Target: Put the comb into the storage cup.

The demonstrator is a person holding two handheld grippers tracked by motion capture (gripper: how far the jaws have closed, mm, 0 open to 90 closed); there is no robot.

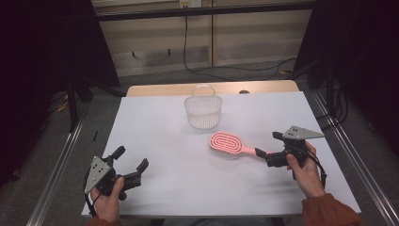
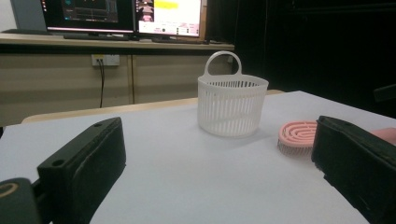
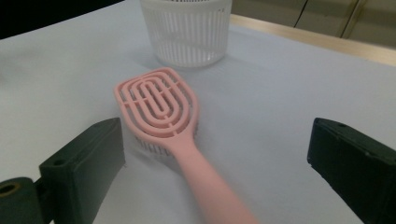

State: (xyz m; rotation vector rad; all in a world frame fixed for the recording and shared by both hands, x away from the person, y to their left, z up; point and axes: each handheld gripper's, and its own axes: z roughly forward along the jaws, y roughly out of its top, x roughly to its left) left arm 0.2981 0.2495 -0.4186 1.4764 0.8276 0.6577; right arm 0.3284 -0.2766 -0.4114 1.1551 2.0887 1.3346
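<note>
Nearest the person, at seven o'clock on the white bench (image 1: pixel 188 183), the left gripper (image 1: pixel 131 161) rests low with its jaws spread wide and nothing between them. Over at four o'clock the right gripper (image 1: pixel 266 144) is lined up on the handle end of the pink vented hairbrush (image 1: pixel 232 145); its own view shows the jaws released, the handle running between them, not yet pinched. So this looks like the approach to a grasp: the next move calls for closing on that slim handle, then lifting. Beyond the brush head, at twelve o'clock, stands the white slotted basket (image 1: pixel 203 112), upright and near the far edge, a likely drop spot. Bare bench lies between brush and basket; the right edge sits close behind the right hand (image 1: pixel 306 172).
</note>
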